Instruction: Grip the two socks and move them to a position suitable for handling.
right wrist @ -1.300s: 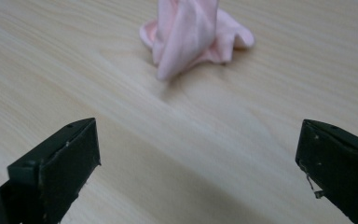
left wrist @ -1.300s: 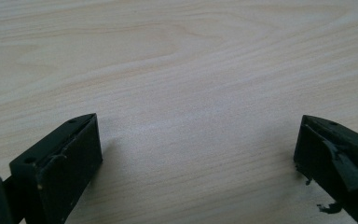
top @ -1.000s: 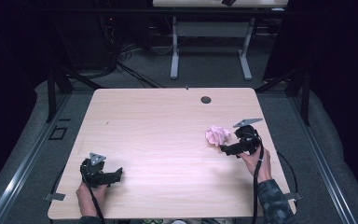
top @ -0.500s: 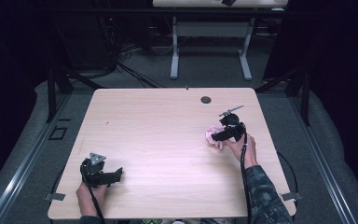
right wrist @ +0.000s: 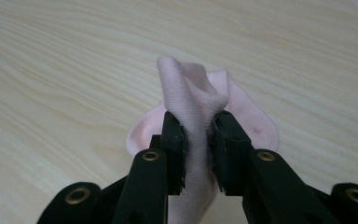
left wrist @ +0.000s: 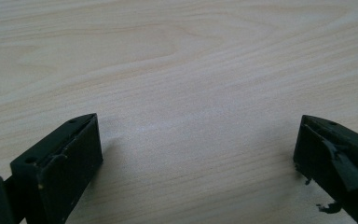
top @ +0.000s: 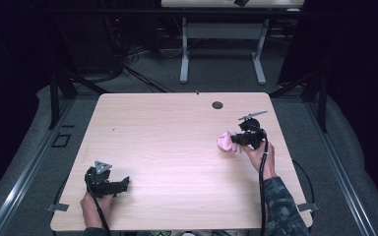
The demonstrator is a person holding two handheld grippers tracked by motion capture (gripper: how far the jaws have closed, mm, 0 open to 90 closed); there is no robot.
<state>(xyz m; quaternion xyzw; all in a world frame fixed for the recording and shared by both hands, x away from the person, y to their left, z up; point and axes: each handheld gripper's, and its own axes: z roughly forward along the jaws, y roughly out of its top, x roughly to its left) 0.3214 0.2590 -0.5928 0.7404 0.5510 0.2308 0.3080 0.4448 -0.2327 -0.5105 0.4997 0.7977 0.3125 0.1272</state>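
On the pale wood-grain table (top: 177,147), the left tongs (top: 123,184) rest near the front-left corner with their black blocky jaws spread wide over bare wood, while toward the right edge the right tongs (right wrist: 198,135), having just been closing, pinch a bunched fold of the soft pink knit cloth (right wrist: 193,100).

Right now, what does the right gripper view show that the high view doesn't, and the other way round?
The right gripper view alone shows the grip up close: both black fingers pinch a raised fold of the pink cloth, having just been closing on it. The high view alone shows the left gripper resting open near the table's near left corner, the dark round hole near the far edge, and the floor with another table's legs beyond. Both show the pink cloth, the right gripper on it and the light wooden table.
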